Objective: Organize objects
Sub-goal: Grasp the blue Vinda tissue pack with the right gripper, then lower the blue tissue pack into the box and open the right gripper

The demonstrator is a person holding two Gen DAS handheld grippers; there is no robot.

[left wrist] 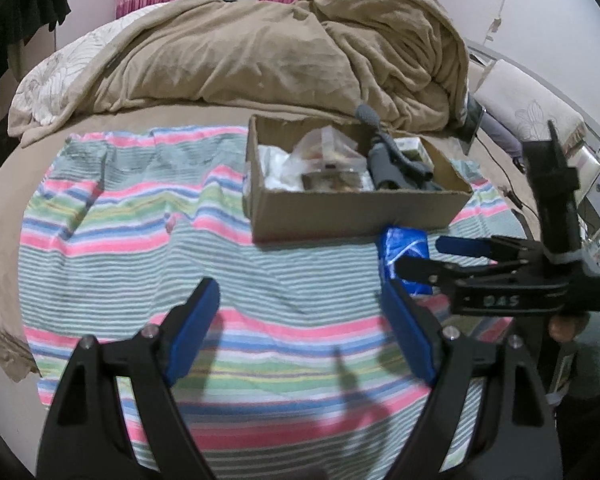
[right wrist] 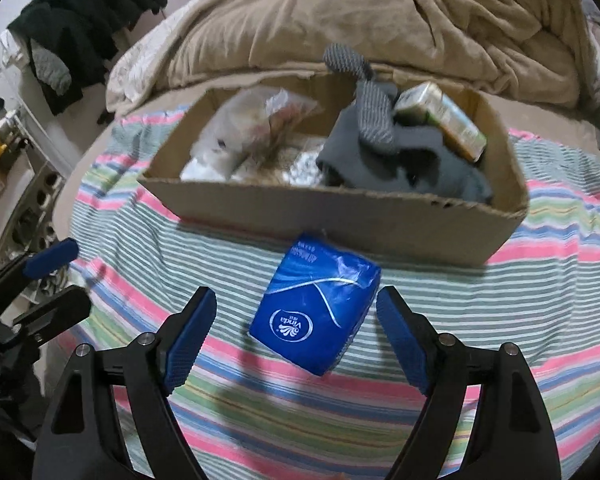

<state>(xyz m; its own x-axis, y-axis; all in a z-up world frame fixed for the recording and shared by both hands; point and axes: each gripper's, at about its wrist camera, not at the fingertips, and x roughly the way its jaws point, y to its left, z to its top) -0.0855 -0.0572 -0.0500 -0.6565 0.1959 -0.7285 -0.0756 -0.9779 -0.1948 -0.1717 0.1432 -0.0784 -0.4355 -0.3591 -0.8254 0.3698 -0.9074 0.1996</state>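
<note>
A blue Vinda tissue pack [right wrist: 316, 304] lies on the striped towel [right wrist: 260, 400] just in front of the cardboard box [right wrist: 340, 220]. My right gripper [right wrist: 296, 300] is open, its blue pads either side of the pack, not touching it. In the left wrist view the pack [left wrist: 404, 248] lies partly behind the right gripper [left wrist: 416, 256], which comes in from the right. My left gripper [left wrist: 300, 292] is open and empty above the towel [left wrist: 140, 240]. The box [left wrist: 340, 208] holds a grey sock, a green carton [right wrist: 440, 120], plastic bags and grey cloth.
A crumpled tan blanket [left wrist: 280, 48] is heaped on the bed behind the box. Dark clothes [right wrist: 80, 28] hang at the left. A white cabinet and cables [left wrist: 580, 176] stand at the right of the bed.
</note>
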